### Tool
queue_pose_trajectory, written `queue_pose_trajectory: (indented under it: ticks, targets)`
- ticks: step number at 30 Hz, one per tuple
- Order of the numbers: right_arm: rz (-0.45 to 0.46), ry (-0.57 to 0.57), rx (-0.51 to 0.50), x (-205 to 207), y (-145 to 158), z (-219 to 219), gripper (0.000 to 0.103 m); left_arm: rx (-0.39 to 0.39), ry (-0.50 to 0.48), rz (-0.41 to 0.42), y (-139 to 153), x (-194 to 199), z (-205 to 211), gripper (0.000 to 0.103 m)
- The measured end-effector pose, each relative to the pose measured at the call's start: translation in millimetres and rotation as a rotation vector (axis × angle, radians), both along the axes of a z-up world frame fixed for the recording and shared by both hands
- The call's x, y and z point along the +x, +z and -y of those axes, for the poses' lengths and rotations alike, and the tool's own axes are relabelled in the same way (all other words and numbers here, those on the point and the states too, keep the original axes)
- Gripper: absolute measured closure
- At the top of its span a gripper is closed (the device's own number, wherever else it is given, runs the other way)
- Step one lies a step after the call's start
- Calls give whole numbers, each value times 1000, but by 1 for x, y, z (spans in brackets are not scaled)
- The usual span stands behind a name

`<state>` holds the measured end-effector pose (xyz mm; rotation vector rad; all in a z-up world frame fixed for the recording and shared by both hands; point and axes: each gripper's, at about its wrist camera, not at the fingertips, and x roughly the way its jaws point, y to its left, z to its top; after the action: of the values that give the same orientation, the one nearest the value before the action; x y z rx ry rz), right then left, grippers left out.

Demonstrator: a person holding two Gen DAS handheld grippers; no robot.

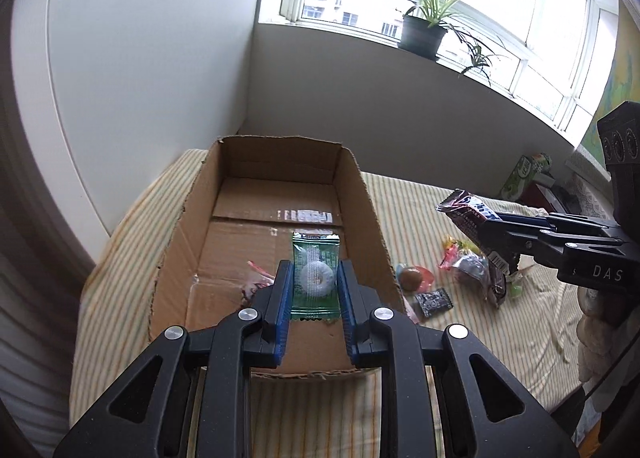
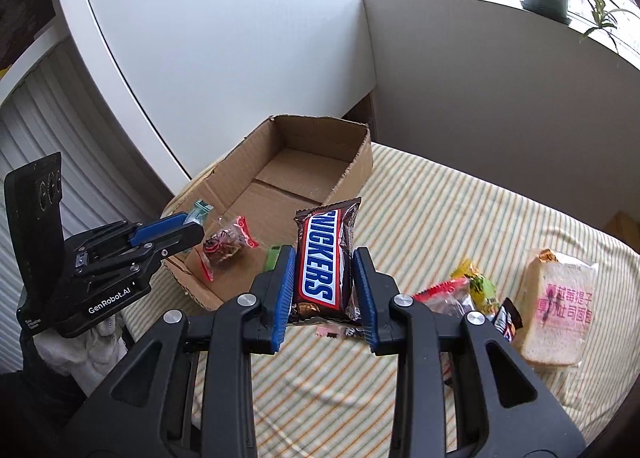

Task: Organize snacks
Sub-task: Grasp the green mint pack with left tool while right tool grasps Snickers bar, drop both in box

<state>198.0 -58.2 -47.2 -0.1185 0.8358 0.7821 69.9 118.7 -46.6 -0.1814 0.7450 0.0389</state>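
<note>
My left gripper [image 1: 314, 278] is shut on a green wrapped ring candy [image 1: 314, 278] and holds it over the open cardboard box [image 1: 372, 202]. It also shows in the right wrist view [image 2: 192, 228] at the box's near end. My right gripper [image 2: 324, 282] is shut on a Snickers bar [image 2: 322, 258], held above the striped cloth to the right of the box [image 2: 360, 162]. In the left wrist view the right gripper [image 1: 486, 234] holds the bar [image 1: 466, 214] over loose snacks. A red-wrapped snack [image 2: 226, 246] lies in the box.
Loose wrapped candies [image 1: 430, 290] lie on the striped cloth [image 1: 480, 338] right of the box. A bagged bread slice [image 2: 558, 310] and more snack packets [image 2: 472, 290] lie at the right. A potted plant [image 1: 424, 32] stands on the windowsill. White walls stand behind the box.
</note>
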Motion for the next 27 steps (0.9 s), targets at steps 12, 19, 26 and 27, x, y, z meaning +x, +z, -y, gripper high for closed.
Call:
queue_pose_trajectory:
  ticks: [12, 19, 26, 27]
  targets:
    - [-36, 66, -4, 12, -11, -51, 72, 23, 49, -27, -7, 19, -30, 83]
    - [-37, 76, -10, 11, -15, -63, 72, 29, 59, -29, -7, 20, -32, 82]
    - [-24, 69, 9, 12, -12, -60, 71, 34, 81, -23, -6, 18, -34, 80]
    - [-19, 68, 9, 11, -11, -59, 65, 36, 85, -26, -6, 18, -34, 71]
